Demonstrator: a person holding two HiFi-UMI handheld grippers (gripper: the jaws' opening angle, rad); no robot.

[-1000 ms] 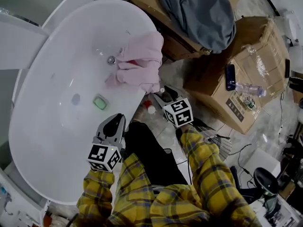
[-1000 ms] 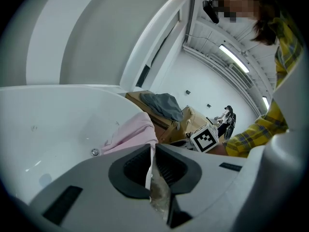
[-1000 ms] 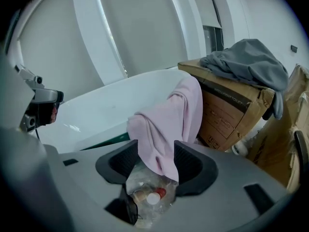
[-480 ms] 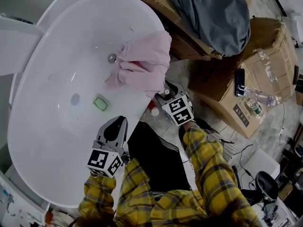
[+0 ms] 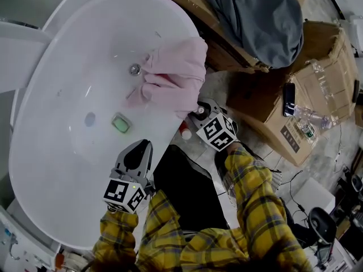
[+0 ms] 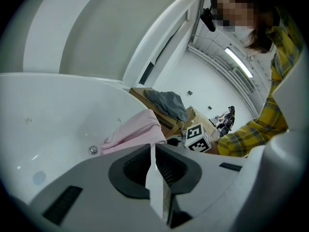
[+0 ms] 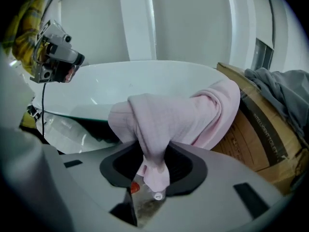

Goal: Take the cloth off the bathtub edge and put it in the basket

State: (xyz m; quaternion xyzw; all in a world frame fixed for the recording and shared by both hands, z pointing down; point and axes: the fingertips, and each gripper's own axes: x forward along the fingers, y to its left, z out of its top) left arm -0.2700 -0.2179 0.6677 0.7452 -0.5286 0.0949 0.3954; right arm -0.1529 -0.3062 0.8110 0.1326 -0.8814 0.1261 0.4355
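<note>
Two boxes point(image 5: 258, 109) beside bathtub point(image 5: 68, 197) — grey bundle point(image 5: 258, 16) atop

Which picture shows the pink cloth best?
The head view: the whole pink cloth lies draped over the bathtub edge. The right gripper view shows its hanging side close up; the left gripper view shows only part.

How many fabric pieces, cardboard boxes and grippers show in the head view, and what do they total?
Fabric pieces: 2 (pink cloth over the bathtub edge; grey fabric on a box)
Cardboard boxes: 2 (one under the grey fabric; one right of it)
Grippers: 2 (left gripper shut, empty; right gripper closing, pink cloth between its jaws)
Total: 6
</note>
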